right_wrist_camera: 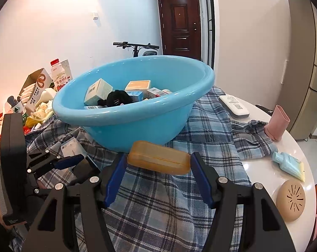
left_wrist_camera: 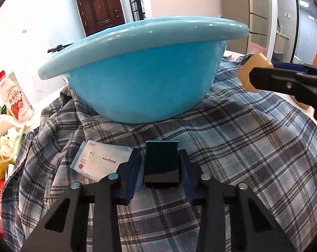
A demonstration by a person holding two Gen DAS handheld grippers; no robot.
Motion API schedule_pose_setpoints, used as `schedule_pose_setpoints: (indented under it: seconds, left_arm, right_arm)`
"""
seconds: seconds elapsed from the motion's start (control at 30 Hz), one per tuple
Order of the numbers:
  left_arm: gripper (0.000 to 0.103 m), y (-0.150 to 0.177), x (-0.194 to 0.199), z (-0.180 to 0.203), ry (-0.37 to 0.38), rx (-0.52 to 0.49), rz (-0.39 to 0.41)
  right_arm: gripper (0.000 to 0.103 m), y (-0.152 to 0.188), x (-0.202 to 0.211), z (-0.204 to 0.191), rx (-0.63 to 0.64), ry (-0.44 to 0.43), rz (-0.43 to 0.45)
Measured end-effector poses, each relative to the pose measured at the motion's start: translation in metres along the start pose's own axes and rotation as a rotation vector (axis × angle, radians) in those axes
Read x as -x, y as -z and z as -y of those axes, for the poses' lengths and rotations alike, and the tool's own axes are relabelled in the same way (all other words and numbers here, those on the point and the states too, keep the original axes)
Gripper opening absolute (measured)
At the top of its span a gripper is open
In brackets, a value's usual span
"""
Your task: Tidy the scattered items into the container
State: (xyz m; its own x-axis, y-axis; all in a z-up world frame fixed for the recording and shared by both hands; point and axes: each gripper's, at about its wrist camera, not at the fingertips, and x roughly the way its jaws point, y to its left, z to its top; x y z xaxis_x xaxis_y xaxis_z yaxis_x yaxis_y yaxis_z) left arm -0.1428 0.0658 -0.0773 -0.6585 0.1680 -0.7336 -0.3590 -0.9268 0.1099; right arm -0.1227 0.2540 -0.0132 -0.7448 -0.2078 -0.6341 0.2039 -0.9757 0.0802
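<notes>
A big blue basin stands on a plaid cloth and holds several small boxes and a black furry item. My left gripper is low over the cloth, shut on a glossy dark box just in front of the basin. A white sachet lies flat on the cloth beside its left finger. My right gripper is shut on an amber translucent bar, held above the cloth near the basin's wall. The same bar shows at the right of the left wrist view.
On the white table to the right lie a light blue tube, a beige round case, a pink cup and a white flat device. A milk bottle and piled packaging crowd the left side.
</notes>
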Motion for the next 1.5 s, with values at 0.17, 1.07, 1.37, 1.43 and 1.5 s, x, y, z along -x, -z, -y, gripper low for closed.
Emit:
schedule_pose_setpoints:
  seconds: [0.17, 1.07, 1.37, 1.43, 1.5]
  left_arm:
    - [0.030, 0.000, 0.008, 0.002, 0.020, -0.001, 0.006]
    - [0.030, -0.016, 0.074, -0.023, -0.035, 0.081, 0.158]
    - [0.030, -0.031, 0.111, -0.040, -0.027, 0.129, 0.243]
    - [0.030, -0.036, 0.122, -0.044, -0.027, 0.140, 0.268]
    - [0.030, -0.040, 0.133, -0.050, -0.026, 0.152, 0.293]
  right_arm:
    - [0.065, 0.000, 0.001, 0.001, -0.002, 0.001, 0.004]
    - [0.065, -0.007, 0.013, -0.003, -0.012, -0.033, 0.038]
    - [0.065, -0.032, 0.057, -0.031, 0.029, -0.005, 0.105]
    - [0.065, -0.041, 0.064, -0.040, 0.045, 0.001, 0.114]
    - [0.065, -0.050, 0.070, -0.048, 0.063, 0.005, 0.125]
